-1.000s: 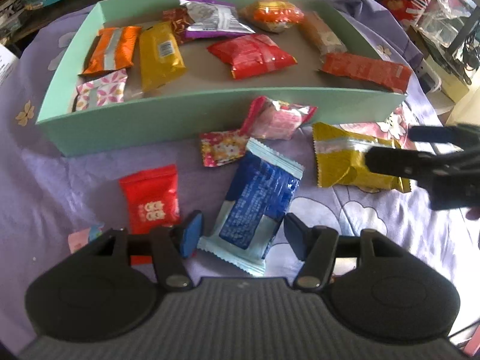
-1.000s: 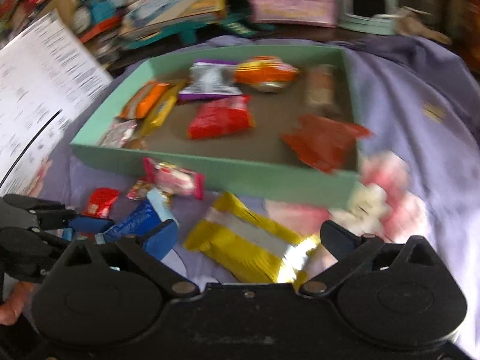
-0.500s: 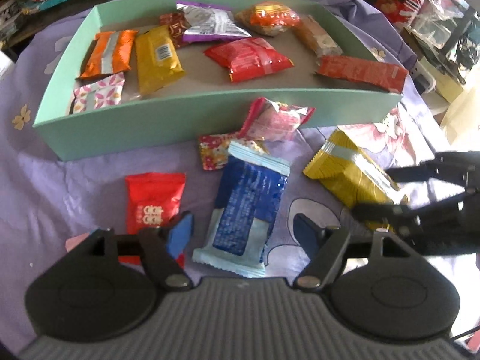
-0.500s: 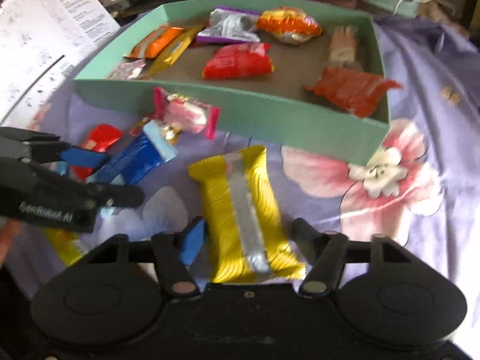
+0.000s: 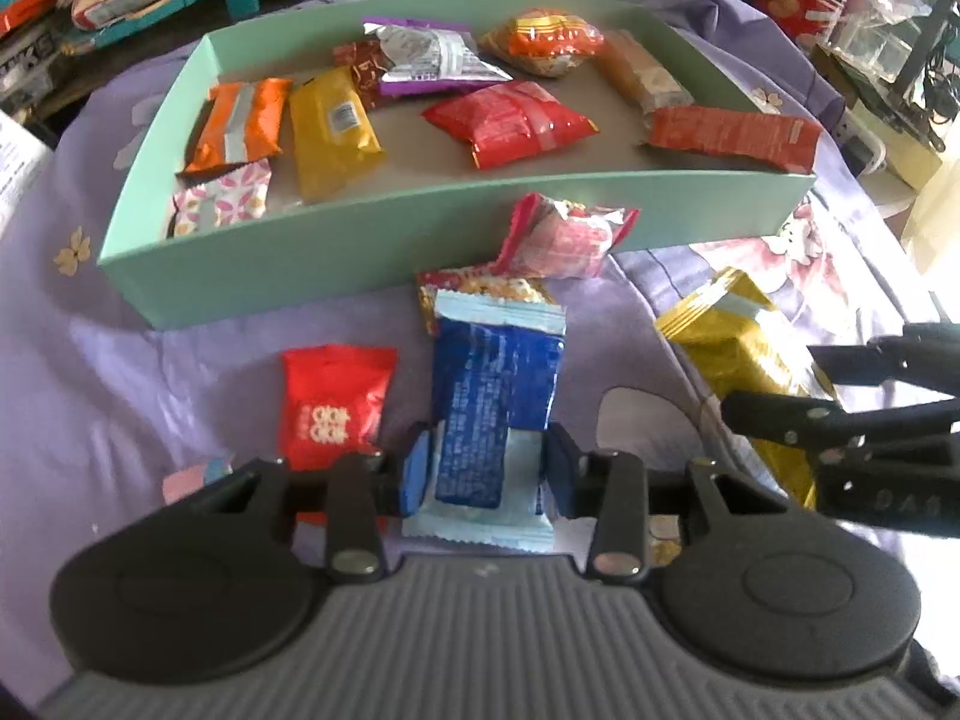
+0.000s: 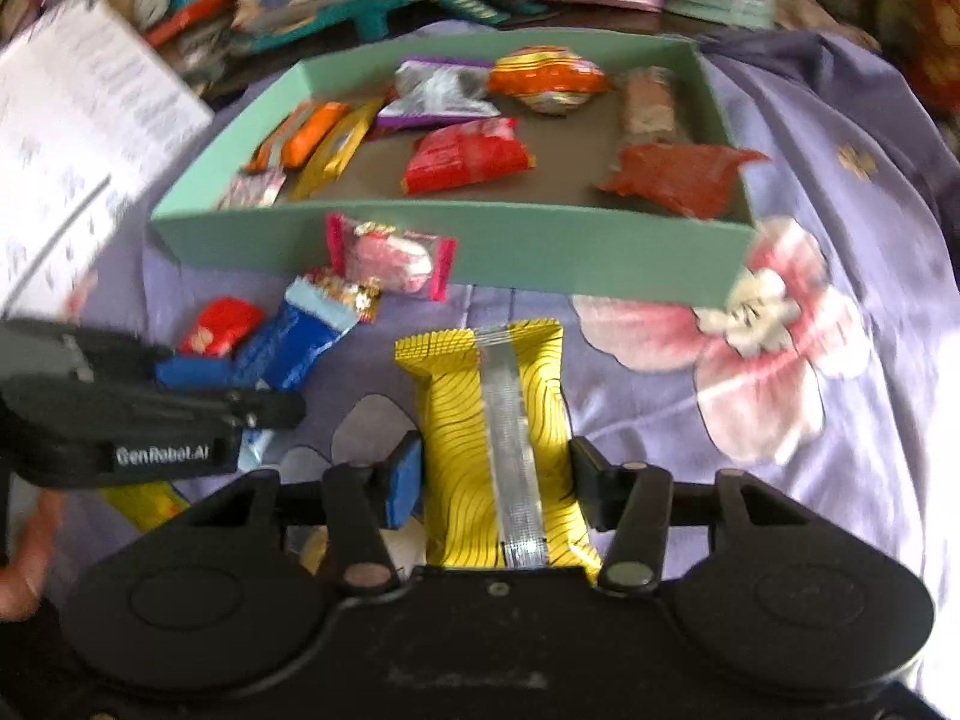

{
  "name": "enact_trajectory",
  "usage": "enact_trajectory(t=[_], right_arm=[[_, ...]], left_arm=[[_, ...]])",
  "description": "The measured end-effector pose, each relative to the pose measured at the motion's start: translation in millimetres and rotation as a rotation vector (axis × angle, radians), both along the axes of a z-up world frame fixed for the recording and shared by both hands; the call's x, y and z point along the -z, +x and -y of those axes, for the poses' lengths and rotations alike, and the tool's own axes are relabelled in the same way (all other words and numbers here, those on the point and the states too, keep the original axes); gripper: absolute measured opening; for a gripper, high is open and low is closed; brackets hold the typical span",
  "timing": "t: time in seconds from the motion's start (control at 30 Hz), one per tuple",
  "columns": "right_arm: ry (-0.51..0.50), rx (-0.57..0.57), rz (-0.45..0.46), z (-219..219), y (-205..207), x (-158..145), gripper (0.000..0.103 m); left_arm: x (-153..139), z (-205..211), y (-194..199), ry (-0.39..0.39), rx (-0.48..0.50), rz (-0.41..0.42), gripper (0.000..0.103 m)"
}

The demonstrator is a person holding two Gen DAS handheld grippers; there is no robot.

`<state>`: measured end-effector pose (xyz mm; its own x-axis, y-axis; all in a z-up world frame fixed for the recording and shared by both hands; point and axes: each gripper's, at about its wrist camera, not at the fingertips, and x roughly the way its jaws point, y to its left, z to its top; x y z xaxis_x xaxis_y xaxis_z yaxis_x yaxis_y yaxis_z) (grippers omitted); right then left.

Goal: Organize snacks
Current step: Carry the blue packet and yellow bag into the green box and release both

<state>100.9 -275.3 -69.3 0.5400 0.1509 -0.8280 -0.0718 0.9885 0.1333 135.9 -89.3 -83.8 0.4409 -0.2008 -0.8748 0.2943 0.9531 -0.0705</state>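
On the purple flowered cloth, a blue snack pack lies lengthwise between the pads of my left gripper. Its jaws are closing and both pads touch the pack's sides. In the right wrist view a yellow snack pack with a silver seam sits between the pads of my right gripper, whose jaws are also closing against it. Beyond both stands the green box, holding several wrapped snacks. The left gripper shows at the left of the right wrist view.
Loose on the cloth are a small red pack, a pink pack leaning on the box wall and a floral pack. Books and clutter crowd the far side. Printed paper lies left. A hand shows bottom left.
Both grippers narrowed from wide open onto their packs. The right gripper shifted so the yellow pack now lies lengthwise between its fingers. The left gripper stayed over the blue pack.
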Motion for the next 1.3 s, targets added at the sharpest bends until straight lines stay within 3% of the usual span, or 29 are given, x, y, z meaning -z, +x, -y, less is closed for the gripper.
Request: enact_trajectory(t=[0.27, 0.5, 0.8, 0.97, 1.3], right_arm=[[0.092, 0.093, 0.047, 24, -14, -21, 0.050], [0.160, 0.134, 0.107, 36, -17, -45, 0.050], [0.194, 0.199, 0.165, 52, 34, -79, 0.051], [0.188, 0.222, 0.151, 56, 80, -78, 0.051], [0.155, 0.235, 0.111, 51, 148, -53, 0.052]], left_arm=[[-18, -5, -19, -0.033, -0.018, 0.015, 0.039], [-53, -11, -23, -0.076, -0.032, 0.073, 0.039], [-101, 2, 32, -0.110, -0.044, 0.175, 0.039], [-101, 8, 76, -0.125, -0.063, 0.163, 0.039], [-68, 2, 131, -0.113, -0.104, 0.107, 0.039]])
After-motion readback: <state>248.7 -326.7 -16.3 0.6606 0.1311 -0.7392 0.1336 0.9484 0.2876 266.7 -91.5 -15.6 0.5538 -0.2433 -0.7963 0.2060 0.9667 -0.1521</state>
